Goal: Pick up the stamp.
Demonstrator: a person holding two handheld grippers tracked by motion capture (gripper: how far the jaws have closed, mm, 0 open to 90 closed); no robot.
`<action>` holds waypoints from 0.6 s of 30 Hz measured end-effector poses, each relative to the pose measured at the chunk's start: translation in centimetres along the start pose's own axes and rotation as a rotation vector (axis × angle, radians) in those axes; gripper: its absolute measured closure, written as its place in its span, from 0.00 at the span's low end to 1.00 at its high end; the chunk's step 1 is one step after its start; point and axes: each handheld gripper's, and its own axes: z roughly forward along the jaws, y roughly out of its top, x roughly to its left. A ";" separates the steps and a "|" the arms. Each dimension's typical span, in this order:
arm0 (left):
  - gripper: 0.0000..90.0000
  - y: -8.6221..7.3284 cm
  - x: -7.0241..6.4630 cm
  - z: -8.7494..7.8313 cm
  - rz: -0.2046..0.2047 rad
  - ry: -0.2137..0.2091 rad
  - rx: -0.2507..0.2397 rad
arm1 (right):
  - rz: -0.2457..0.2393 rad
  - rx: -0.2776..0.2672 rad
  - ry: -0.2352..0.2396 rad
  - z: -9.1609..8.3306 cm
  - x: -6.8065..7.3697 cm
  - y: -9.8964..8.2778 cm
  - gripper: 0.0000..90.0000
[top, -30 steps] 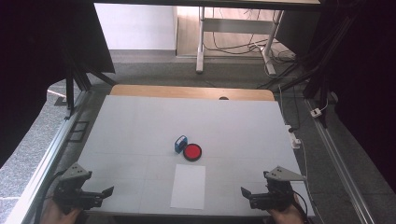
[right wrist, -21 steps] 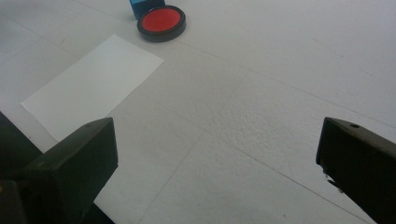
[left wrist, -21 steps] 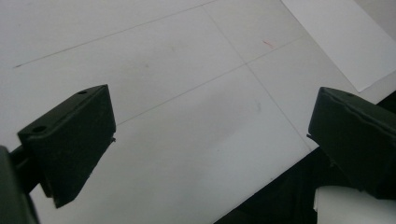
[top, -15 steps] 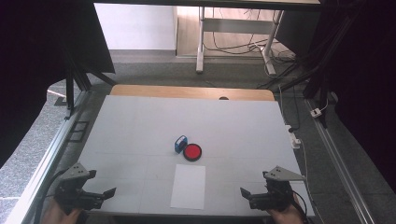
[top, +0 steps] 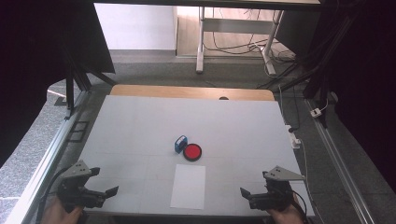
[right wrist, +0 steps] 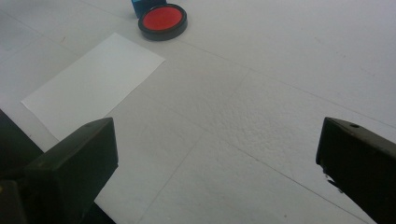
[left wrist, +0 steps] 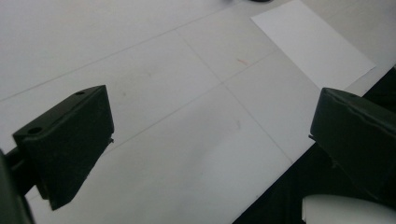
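White paper sheet lies untouched; both claws, left and right, wide, must reach the blue stamp by the round red ink pad.

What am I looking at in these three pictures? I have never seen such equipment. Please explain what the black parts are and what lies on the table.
There is no machine arm here. A person holds a hand-held tool in each hand, and each tool has two black jaws. In the high view, taken from above the person's side, you see the left gripper and the right gripper at the near edge of the white table.

The other two pictures come from small cameras that ride on the tools. Each looks forward between its own two jaws, which stand wide apart. Nothing is held in either one.

On the table lie a white sheet of paper, a round red ink pad in a black case, and a small blue stamp touching it. The right gripper view also shows the sheet and the pad.
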 end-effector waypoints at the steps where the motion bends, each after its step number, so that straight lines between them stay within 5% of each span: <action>1: 0.00 0.1 0.0 0.1 0.004 0.002 -0.004 | 0.000 0.000 0.000 0.0 0.0 0.0 0.00; 8: 0.00 0.7 -0.3 0.8 0.017 0.018 0.003 | 0.000 0.000 0.001 0.0 0.0 0.0 0.00; 18: 0.00 1.6 -0.2 1.9 0.004 -0.022 -0.025 | -0.001 0.009 0.004 0.1 0.0 0.1 0.00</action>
